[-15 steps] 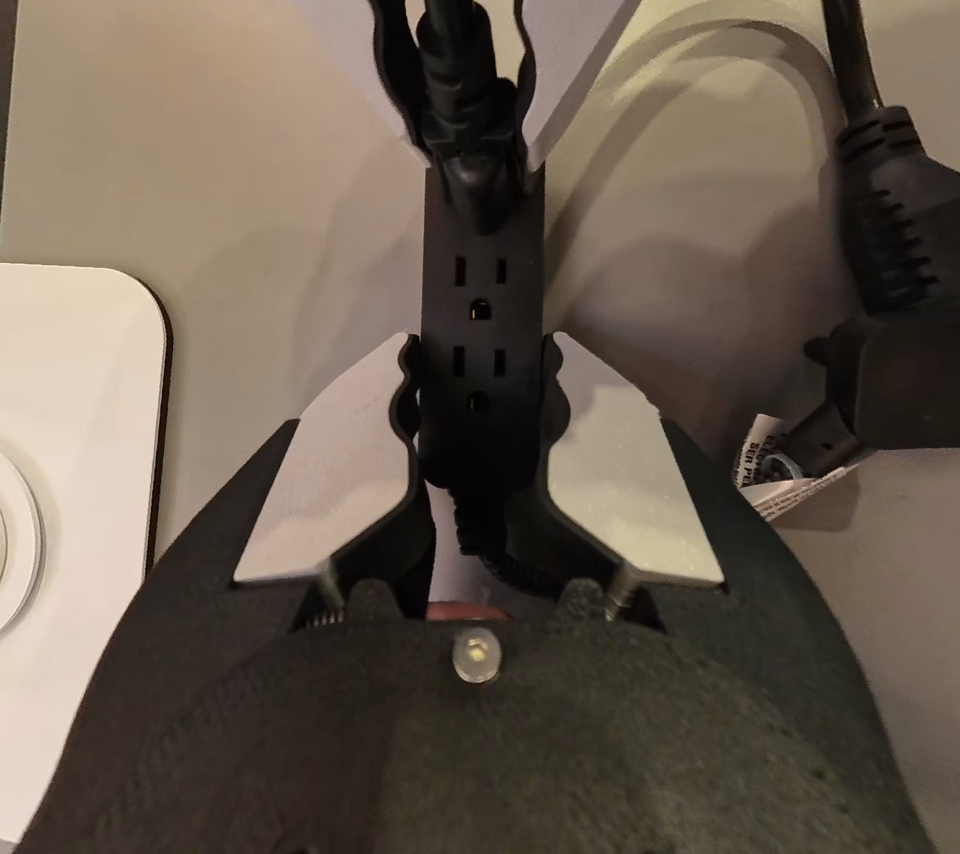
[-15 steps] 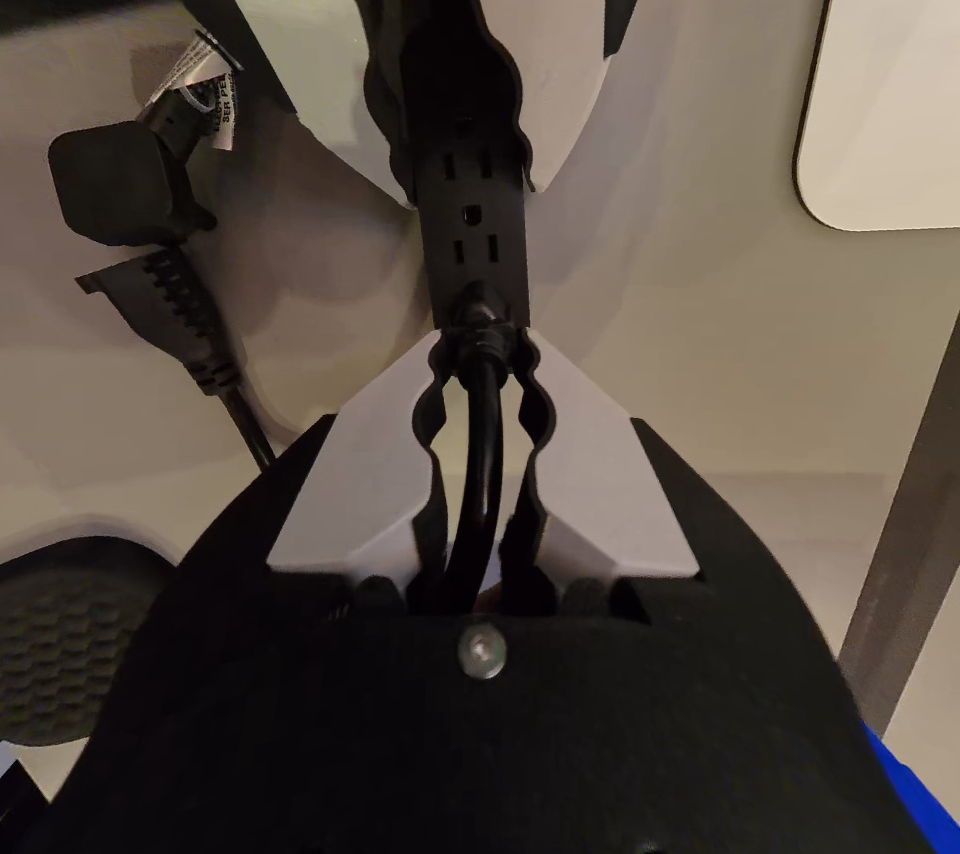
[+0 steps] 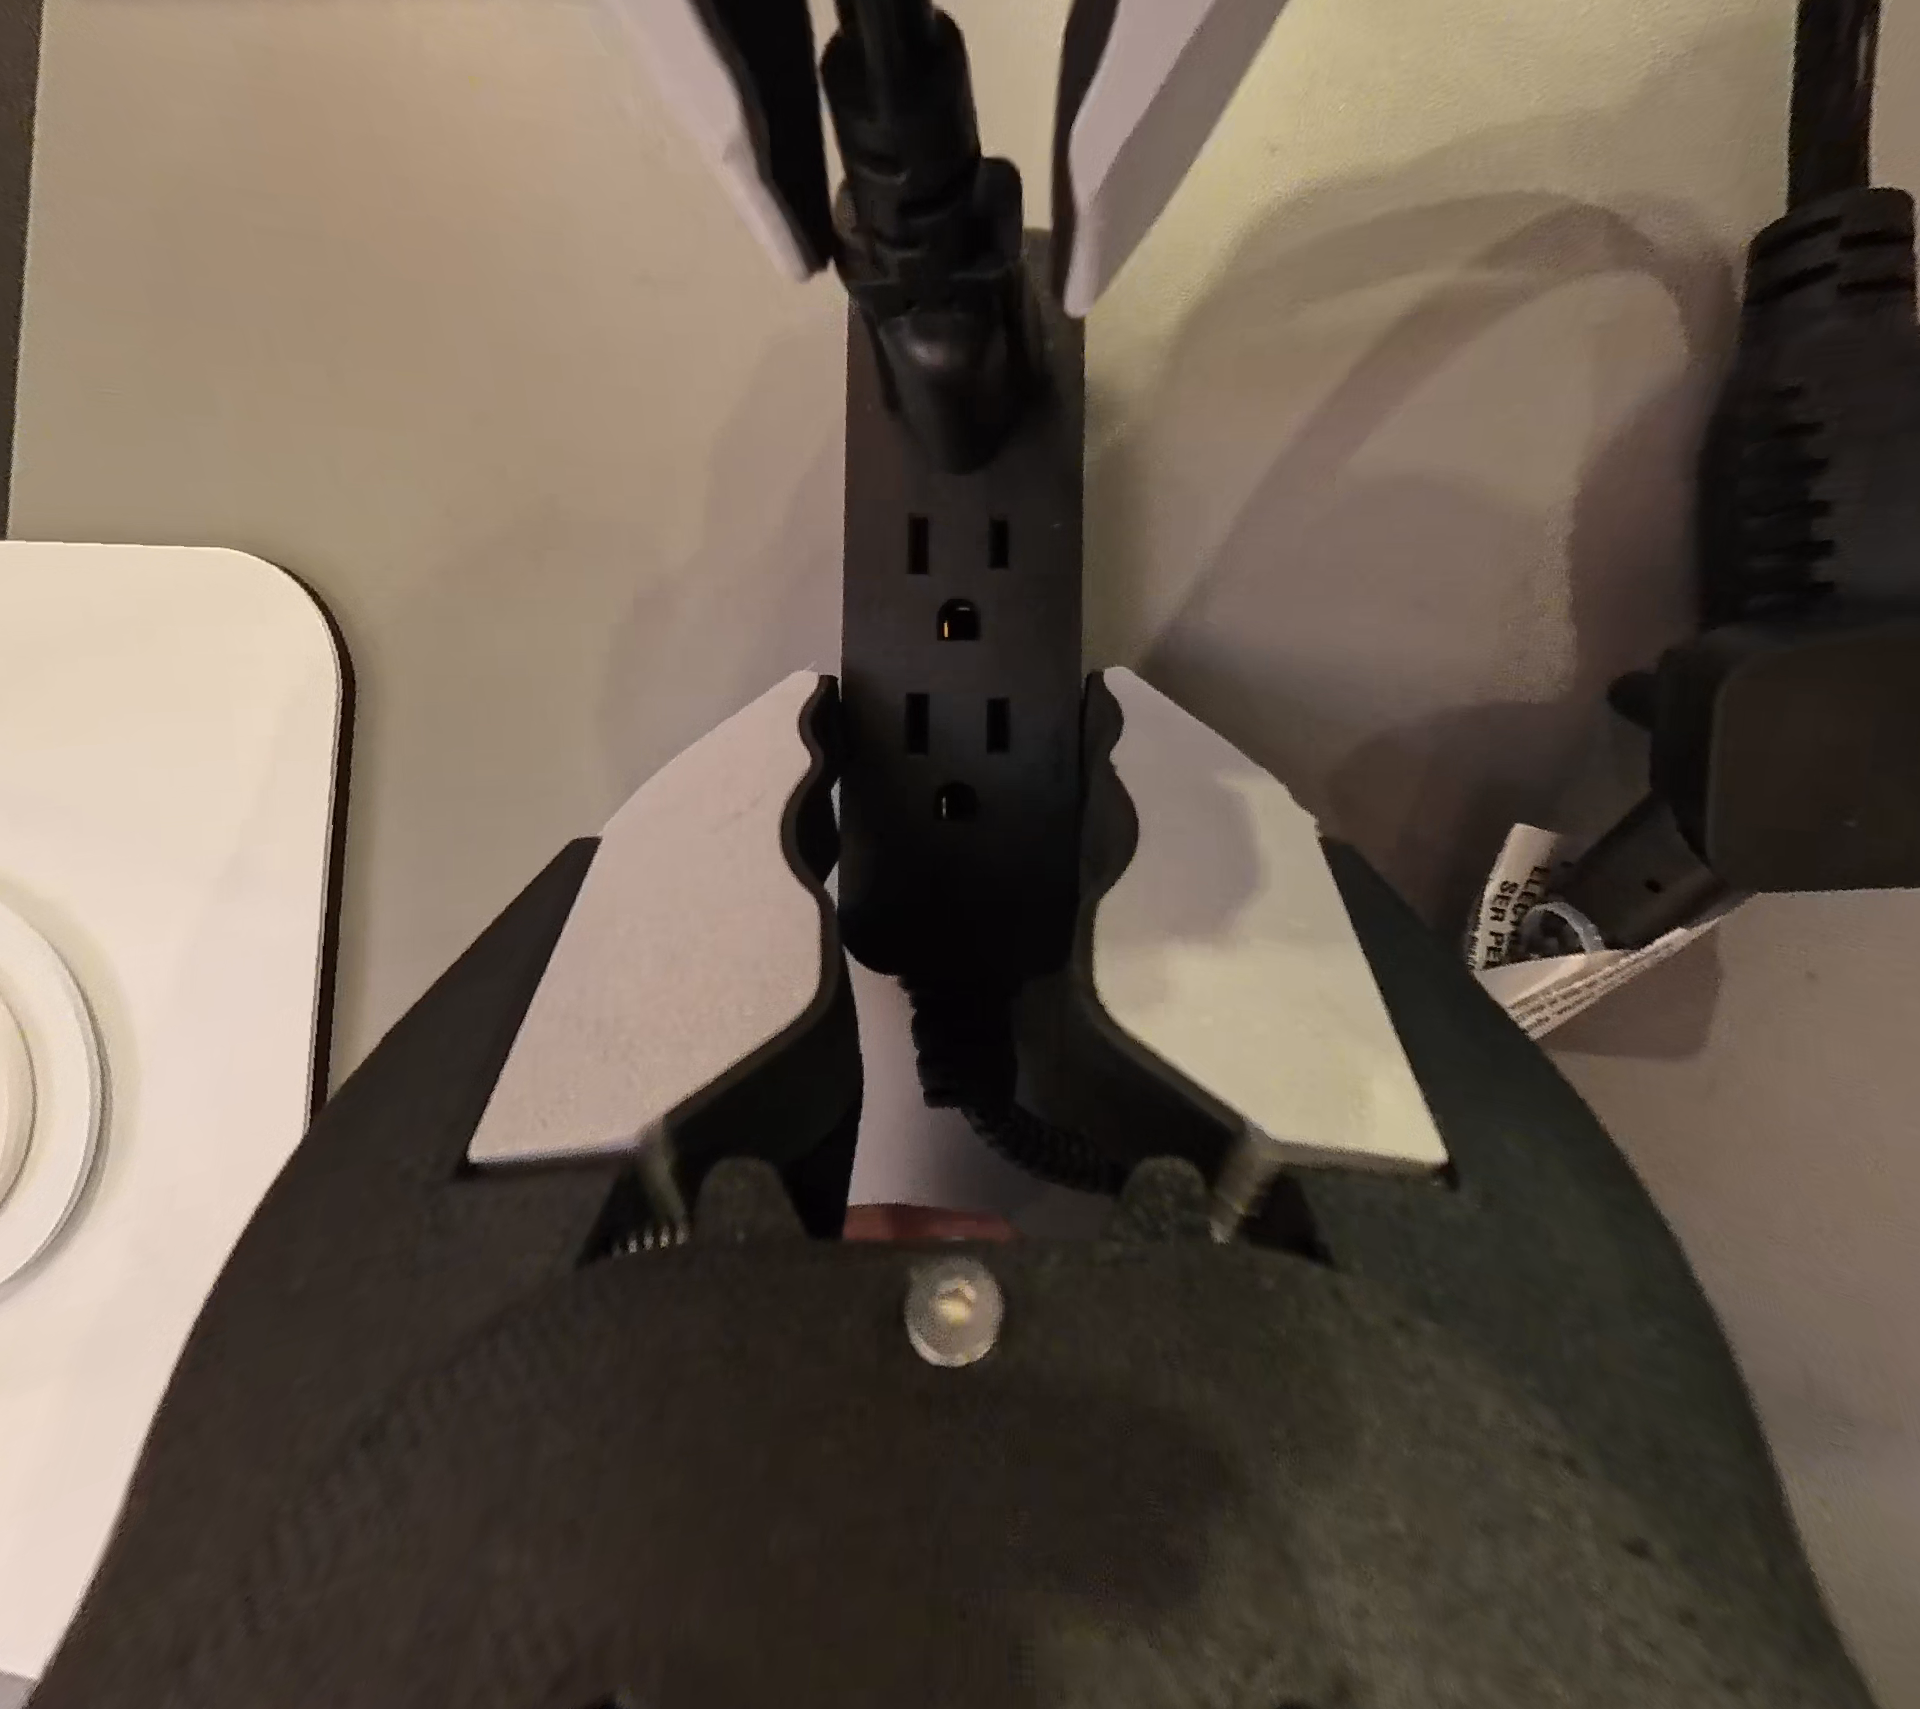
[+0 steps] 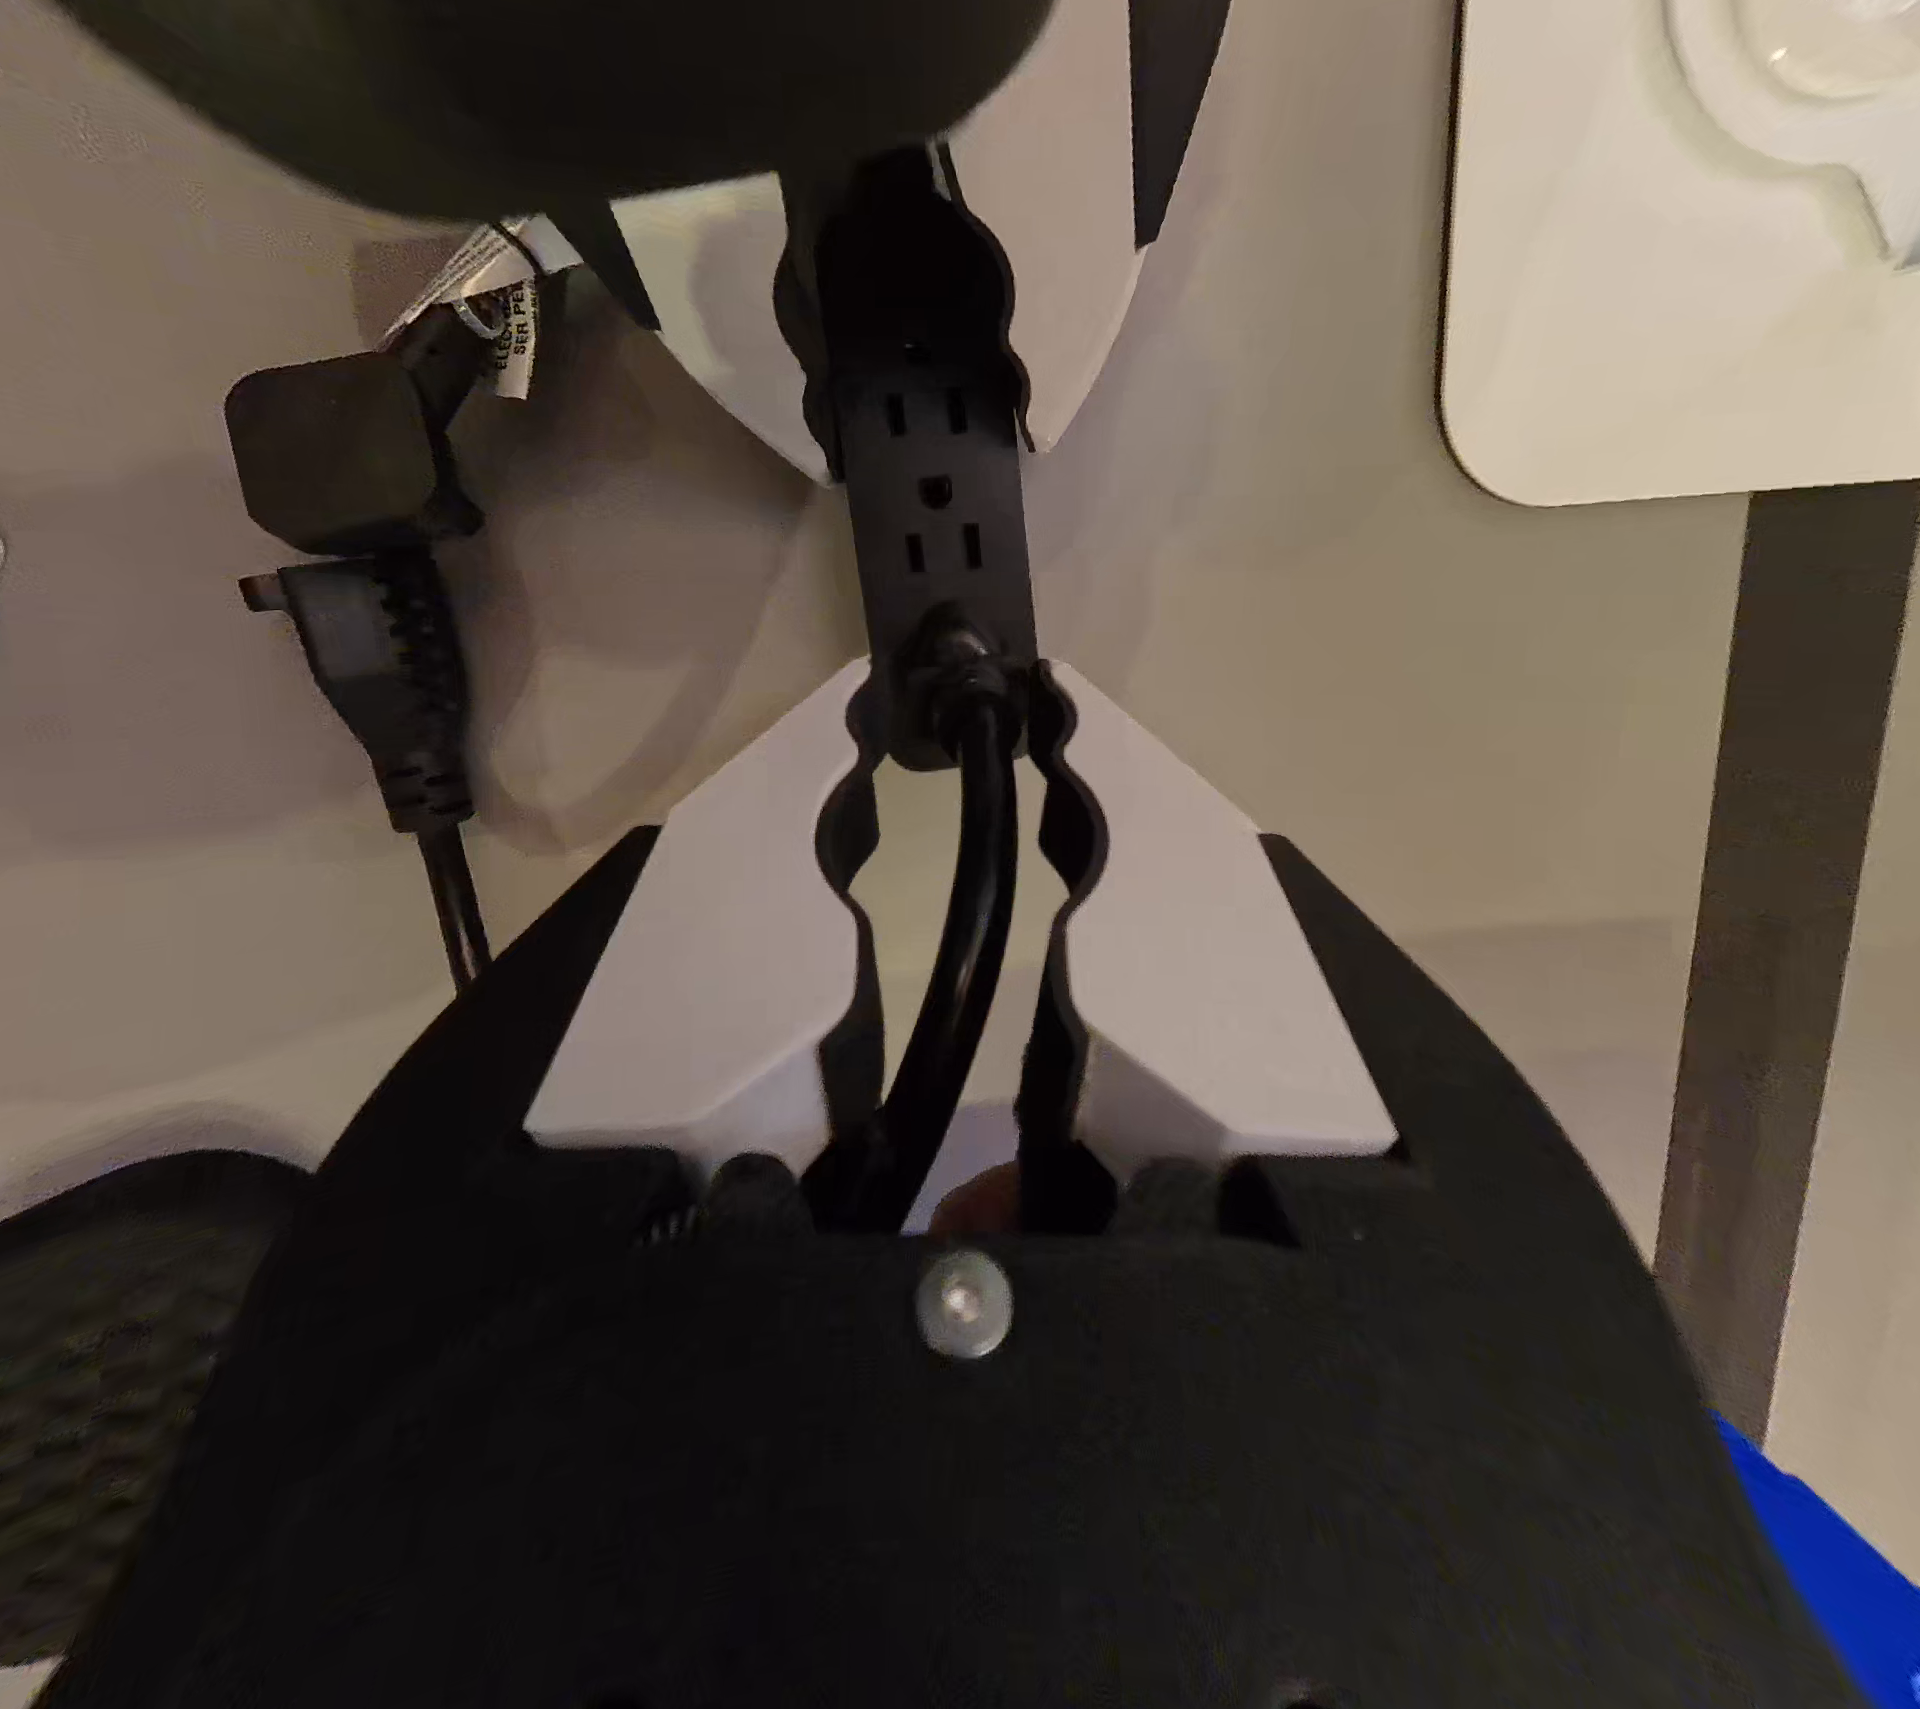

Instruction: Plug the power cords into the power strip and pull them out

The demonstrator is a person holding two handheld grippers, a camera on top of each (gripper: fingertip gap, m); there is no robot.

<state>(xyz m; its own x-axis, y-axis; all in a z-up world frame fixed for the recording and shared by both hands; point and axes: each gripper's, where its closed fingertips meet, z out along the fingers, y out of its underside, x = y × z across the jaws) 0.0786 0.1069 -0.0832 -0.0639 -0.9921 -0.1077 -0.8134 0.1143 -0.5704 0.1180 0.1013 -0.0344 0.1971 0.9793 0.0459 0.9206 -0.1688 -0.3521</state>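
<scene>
A black power strip (image 3: 961, 651) lies on the pale table, with two empty outlets showing. My left gripper (image 3: 961, 693) is shut on its near end, where its braided cord comes out. A black plug (image 3: 935, 288) sits in the far outlet, and its cord (image 4: 966, 911) runs back between my right fingers. My right gripper (image 4: 956, 683) flanks that plug with the jaws slightly apart. In the left wrist view there is a gap between one right finger and the plug. The strip (image 4: 940, 516) and the left gripper (image 4: 930, 454) also show in the right wrist view.
A second black plug with its cord (image 3: 1787, 433) lies right of the strip, beside a black block (image 3: 1818, 786) and a white tag (image 3: 1538, 953). A white board (image 3: 156, 828) lies to the left. A dark textured object (image 4: 104, 1296) and something blue (image 4: 1829, 1555) are near the right gripper. One gripper's finger ends stand about 6 cm off the other's. It is some 9 cm from my left tips to the black block (image 3: 1818, 786). Look for it in the right wrist view (image 4: 358, 417) too.
My right gripper's jaws have spread a little off the plug, and the gripper has drawn back slightly. The plug stays in the strip. My left gripper still clamps the strip.
</scene>
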